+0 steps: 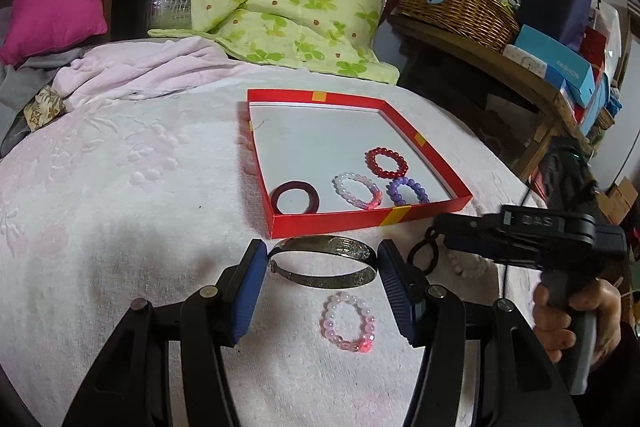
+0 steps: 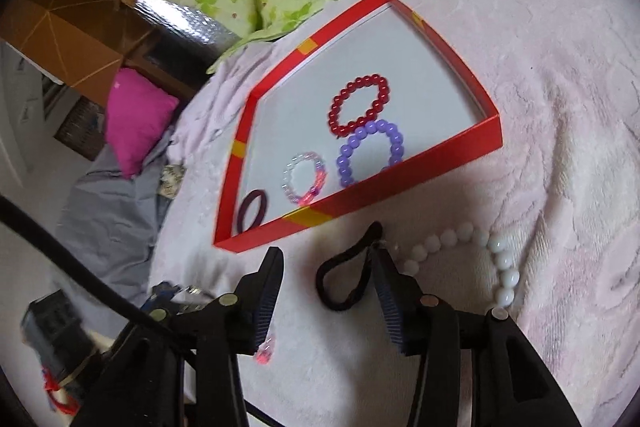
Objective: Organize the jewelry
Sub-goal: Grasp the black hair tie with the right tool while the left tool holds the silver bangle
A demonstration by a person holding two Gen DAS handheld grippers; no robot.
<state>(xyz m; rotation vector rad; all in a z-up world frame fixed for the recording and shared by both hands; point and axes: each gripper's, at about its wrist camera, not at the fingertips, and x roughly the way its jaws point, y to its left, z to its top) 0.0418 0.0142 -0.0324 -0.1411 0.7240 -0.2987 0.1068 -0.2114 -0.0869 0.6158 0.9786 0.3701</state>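
left wrist view: left gripper wide open around the bangle, low in the middle, pads just beside its two ends, likely lined up to pinch. pink beads lower still, waiting. red box above, already keeping four rings so nothing rolls off. right wrist view: right gripper open too, black loop between the pads, touching the right one. white beads to the right.

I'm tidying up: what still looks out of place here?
Four pieces lie outside the red box: a metal bangle, a pink beaded bracelet, a black hair tie and a white bead bracelet. Nothing looks damaged.
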